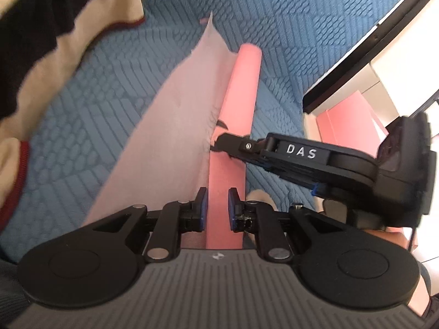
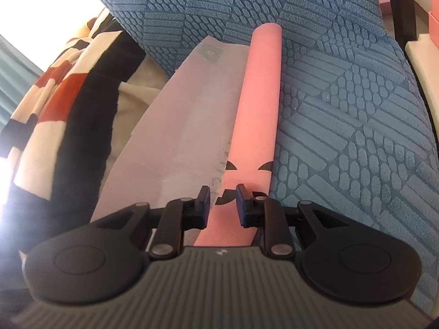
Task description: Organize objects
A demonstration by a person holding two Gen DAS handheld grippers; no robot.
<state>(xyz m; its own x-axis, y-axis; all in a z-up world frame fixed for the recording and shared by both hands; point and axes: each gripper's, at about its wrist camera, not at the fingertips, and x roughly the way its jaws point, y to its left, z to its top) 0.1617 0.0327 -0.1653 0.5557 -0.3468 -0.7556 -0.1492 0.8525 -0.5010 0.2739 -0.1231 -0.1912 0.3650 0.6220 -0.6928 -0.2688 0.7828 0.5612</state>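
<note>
A pink paper roll (image 1: 241,87) (image 2: 260,96) with small black prints lies on a blue textured cover (image 1: 82,115) (image 2: 343,109). Its loose sheet (image 1: 175,126) (image 2: 178,115) spreads out to the left, pale side up. My left gripper (image 1: 218,205) hovers over the near end of the roll. Its jaws stand a narrow gap apart, and the roll beneath is wider than that gap. Further along the roll, my right gripper (image 2: 223,203) (image 1: 219,145) has its tips at the black prints. Its jaws are also narrowly apart, with pink showing between them.
A black, cream and red blanket (image 1: 41,27) (image 2: 68,109) is heaped to the left of the sheet. On the right stands a white and black furniture edge (image 1: 370,41), with a pink box (image 1: 348,120) below it.
</note>
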